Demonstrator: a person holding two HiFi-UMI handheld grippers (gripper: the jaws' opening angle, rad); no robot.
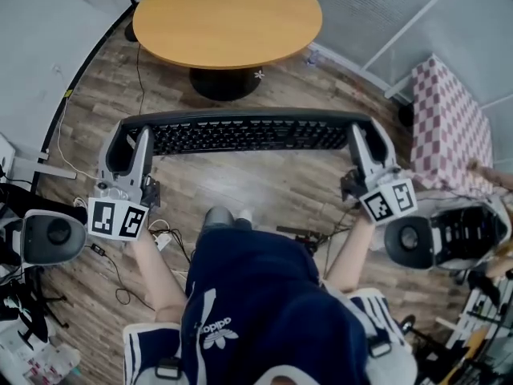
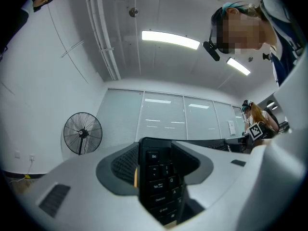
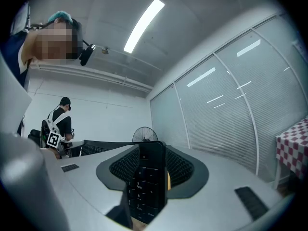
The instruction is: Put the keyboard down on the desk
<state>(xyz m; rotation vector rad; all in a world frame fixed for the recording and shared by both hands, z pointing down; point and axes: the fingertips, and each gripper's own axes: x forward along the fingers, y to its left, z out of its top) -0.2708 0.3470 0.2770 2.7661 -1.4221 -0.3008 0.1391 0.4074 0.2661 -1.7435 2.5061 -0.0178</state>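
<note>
Wooden flooring (image 1: pixel 264 187) is running beneath the person, who is standing and looking steeply down at both tools. Nearest, the left claw (image 1: pixel 131 144) is clamping one end of the black keyboard (image 1: pixel 248 133), and the right claw (image 1: pixel 366 141) is clamping the other; each gripper view is showing its jaws closed onto a key-covered end with the board standing edgewise between them. So the keyboard is hanging level in the air in front of the person, stretched across from one claw to the other, with floorboards showing under it. Farther on, the round wooden desk (image 1: pixel 224 22) is standing well apart from the board, its near part bare. By my reading, the lift is done and the carry is under way, while reaching the desk, lowering and letting go are all remaining. How high the board is riding against the desk top is not showing from above. Something small and dark at the desk's far rim is being cut off by the frame edge, and the key legends are blurring.
</note>
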